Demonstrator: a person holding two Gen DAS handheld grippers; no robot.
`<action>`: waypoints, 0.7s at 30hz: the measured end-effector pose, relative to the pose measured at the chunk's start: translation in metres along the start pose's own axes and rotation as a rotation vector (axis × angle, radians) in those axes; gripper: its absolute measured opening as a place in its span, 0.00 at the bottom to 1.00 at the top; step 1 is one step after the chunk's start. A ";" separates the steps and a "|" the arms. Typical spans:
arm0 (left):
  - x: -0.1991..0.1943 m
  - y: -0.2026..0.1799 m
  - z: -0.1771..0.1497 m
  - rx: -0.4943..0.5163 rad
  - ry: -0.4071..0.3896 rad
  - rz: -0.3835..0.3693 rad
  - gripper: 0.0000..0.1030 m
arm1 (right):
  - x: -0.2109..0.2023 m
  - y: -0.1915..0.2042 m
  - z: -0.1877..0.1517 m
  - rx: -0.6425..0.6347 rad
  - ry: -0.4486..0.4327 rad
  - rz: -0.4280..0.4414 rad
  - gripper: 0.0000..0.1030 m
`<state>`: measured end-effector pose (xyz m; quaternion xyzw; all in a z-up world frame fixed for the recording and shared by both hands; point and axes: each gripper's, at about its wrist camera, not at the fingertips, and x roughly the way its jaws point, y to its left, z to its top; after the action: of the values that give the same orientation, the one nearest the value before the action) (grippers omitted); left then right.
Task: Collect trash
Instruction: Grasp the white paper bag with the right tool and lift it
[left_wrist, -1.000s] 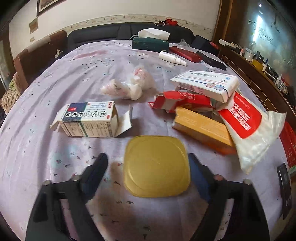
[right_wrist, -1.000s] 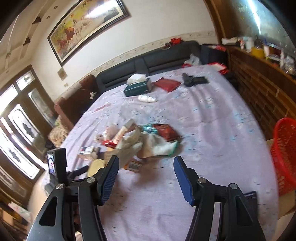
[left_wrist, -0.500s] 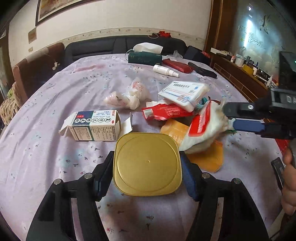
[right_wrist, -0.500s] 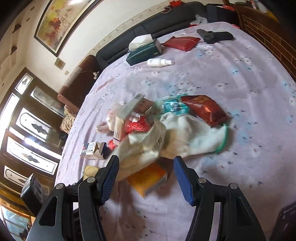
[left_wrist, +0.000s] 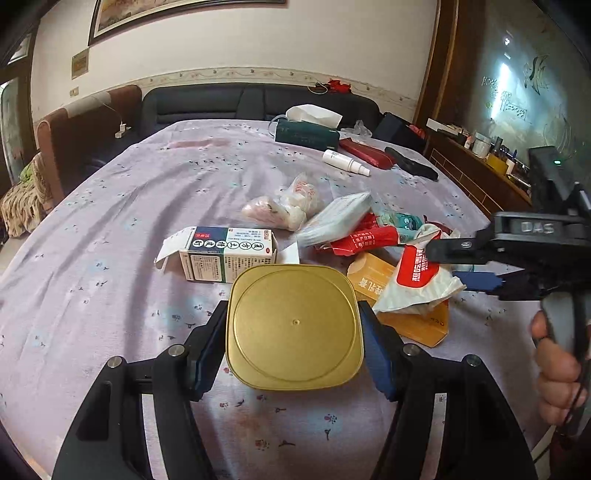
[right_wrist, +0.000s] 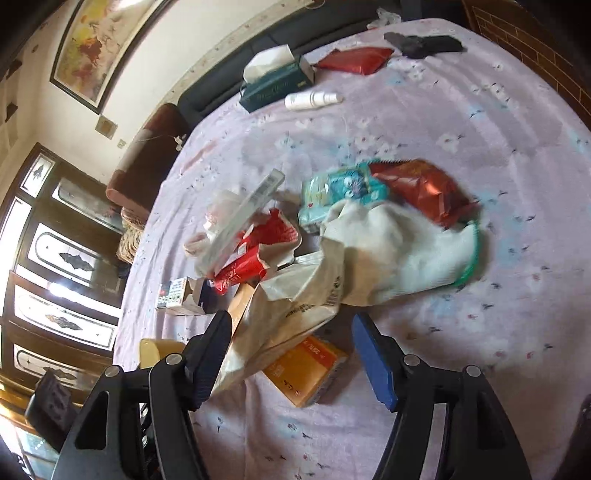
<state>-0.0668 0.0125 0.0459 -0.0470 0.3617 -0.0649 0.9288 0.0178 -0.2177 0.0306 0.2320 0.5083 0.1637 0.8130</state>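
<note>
Gripping the gold lid (left_wrist: 293, 326), left gripper (left_wrist: 293, 332) fingers are pinching its sides. Right gripper (right_wrist: 291, 354) fingers are spreading around the white bag (right_wrist: 295, 306) at twelve o'clock of the lid. Trash pile (left_wrist: 354, 236) is still lying across the counter (left_wrist: 110, 206); collecting looks barely begun.

orange box (right_wrist: 306, 369): partly under bag (right_wrist: 295, 314) | flat carton (right_wrist: 240, 218): blurred, print perhaps unreadable

I get even, soft daylight on both feeds. Bright window panes (right_wrist: 62, 291) blow out at the right view's left edge. That feed is smeared, the crumpled bag (right_wrist: 388, 254) soft. The left view is sharp. Both bend and darken toward the corners.
</note>
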 end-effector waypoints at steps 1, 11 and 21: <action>0.000 0.001 0.000 0.001 -0.001 -0.004 0.63 | 0.005 0.004 0.000 -0.012 -0.001 -0.003 0.70; -0.012 -0.006 -0.001 0.024 -0.047 -0.028 0.63 | -0.019 0.020 -0.020 -0.154 -0.100 -0.058 0.48; -0.022 -0.046 -0.001 0.098 -0.066 -0.056 0.63 | -0.116 0.007 -0.069 -0.284 -0.338 -0.184 0.48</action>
<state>-0.0878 -0.0299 0.0657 -0.0137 0.3259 -0.1067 0.9393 -0.0947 -0.2556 0.0949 0.0923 0.3558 0.1175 0.9225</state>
